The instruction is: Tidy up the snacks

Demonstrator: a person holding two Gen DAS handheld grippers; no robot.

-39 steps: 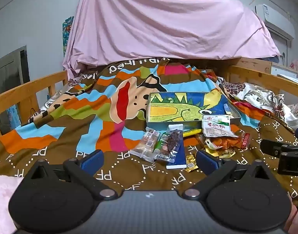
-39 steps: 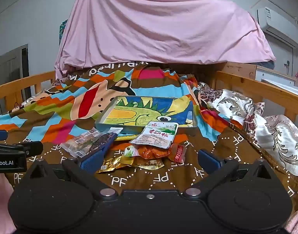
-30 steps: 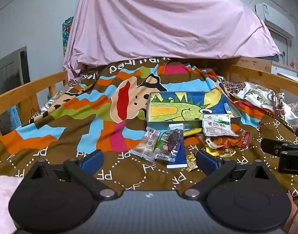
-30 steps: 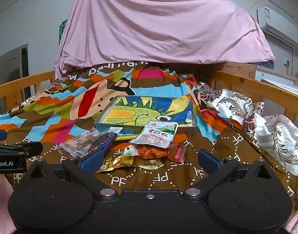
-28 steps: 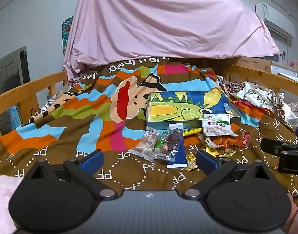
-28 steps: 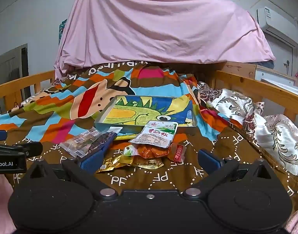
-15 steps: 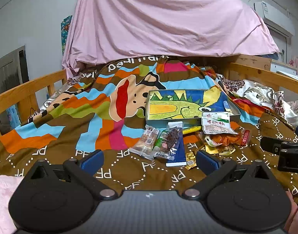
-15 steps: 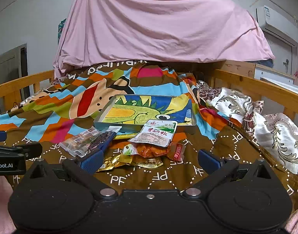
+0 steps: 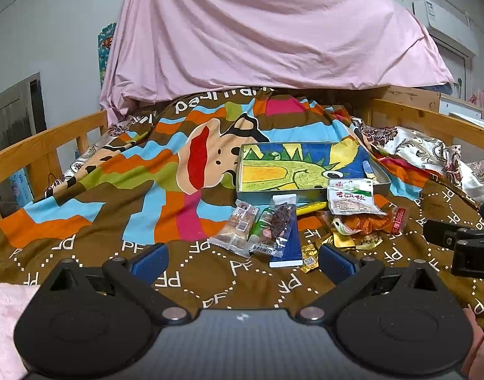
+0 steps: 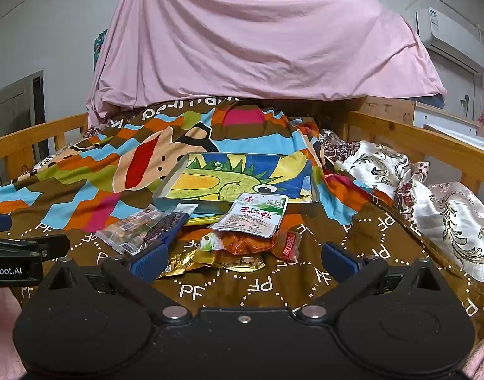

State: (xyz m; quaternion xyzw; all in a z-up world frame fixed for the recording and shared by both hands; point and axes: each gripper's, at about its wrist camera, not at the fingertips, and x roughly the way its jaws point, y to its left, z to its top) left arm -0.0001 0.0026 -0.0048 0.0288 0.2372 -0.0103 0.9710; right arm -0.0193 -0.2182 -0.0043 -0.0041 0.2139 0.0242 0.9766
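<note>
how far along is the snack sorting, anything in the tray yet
Nothing looks done: the dinosaur-print tray holds no snacks. The white packet only leans on its front edge; the orange packet, gold wrappers and clear packets lie on the blanket. Nothing is in hand: left gripper and right gripper are open. All snacks remain.

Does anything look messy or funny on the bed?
Yes. The snack packets lie in a jumbled, overlapping heap on the blanket in front of the tray, which holds none. The white packet leans on its front rim.
</note>
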